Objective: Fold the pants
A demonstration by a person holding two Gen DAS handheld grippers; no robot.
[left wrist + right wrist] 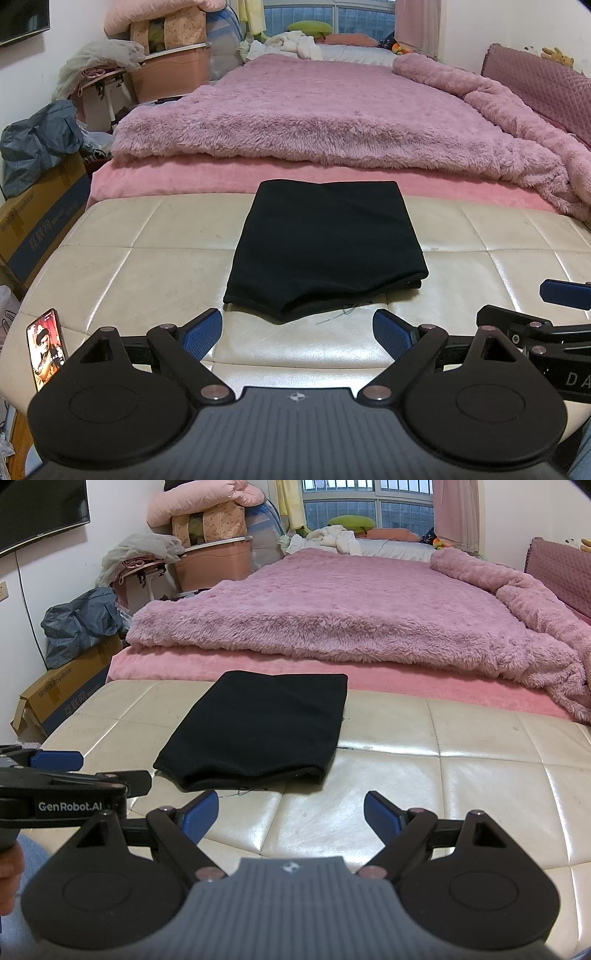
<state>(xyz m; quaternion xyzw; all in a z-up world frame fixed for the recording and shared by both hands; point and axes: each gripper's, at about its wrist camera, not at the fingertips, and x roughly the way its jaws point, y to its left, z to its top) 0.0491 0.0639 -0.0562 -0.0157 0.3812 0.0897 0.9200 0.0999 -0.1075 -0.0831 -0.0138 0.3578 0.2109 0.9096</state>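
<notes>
pants [325,251]: we see them folded into a black rectangle, flat on the cream bench [129,266], its far edge toward the pink bed | left gripper [297,334]: we hold it wide, empty, just short of the pants' near edge | right gripper [290,814]: wide, empty, near the pants' right corner

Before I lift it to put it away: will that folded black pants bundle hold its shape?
Probably not. The pants look like soft knit, stacked in loose layers, so a one-edge grab would likely unfold them. They should slide easily on the glossy bench.
</notes>
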